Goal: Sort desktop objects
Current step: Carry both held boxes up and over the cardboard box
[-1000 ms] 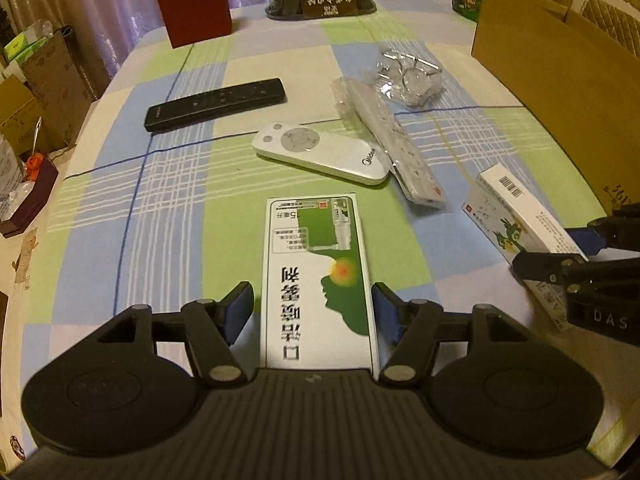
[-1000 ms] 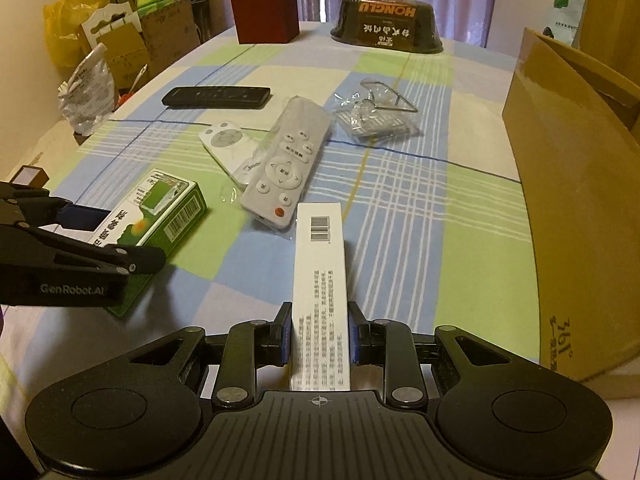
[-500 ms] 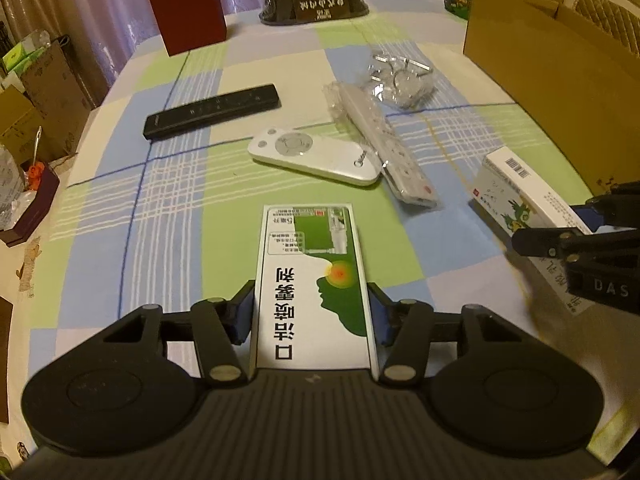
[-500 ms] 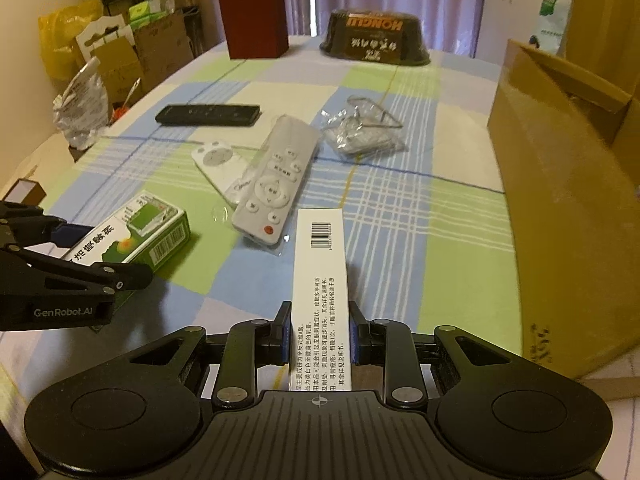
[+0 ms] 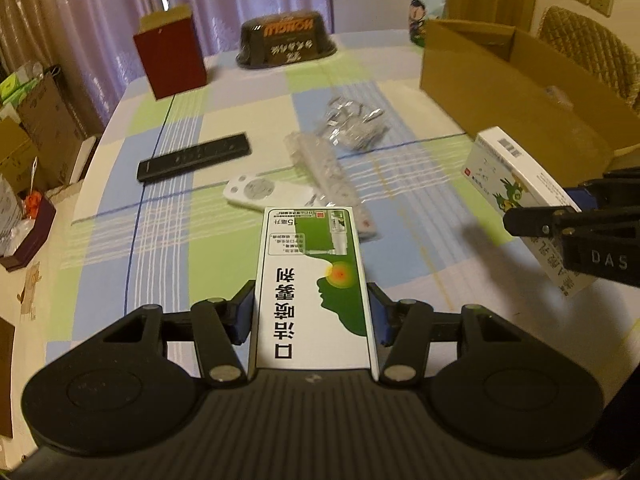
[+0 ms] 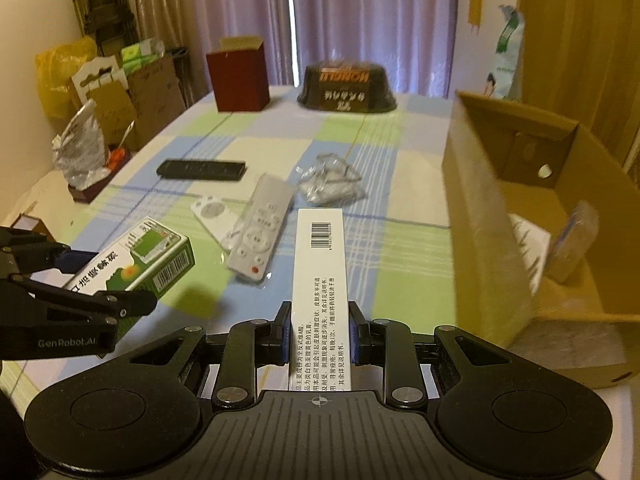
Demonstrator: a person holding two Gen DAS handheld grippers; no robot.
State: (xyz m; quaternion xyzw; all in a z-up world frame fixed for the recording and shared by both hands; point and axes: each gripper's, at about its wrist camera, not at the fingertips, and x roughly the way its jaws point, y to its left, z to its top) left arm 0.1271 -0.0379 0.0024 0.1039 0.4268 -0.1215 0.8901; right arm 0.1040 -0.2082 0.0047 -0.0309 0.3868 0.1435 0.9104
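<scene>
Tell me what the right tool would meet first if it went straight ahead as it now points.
Probably nothing soon: the right tool, shut on the white box, is lifted; the clear plastic packet lies ahead but lower. Depth is unclear.

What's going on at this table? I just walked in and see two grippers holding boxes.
A person is sorting desktop items with a handheld gripper in each hand. The left gripper is shut on a green-and-white medicine box, and the right gripper is shut on a white medicine box; both boxes are lifted off the checked tablecloth. An open cardboard box sits to the right with some items already inside. Three remotes, black, small white and bagged, remain on the table.
</scene>
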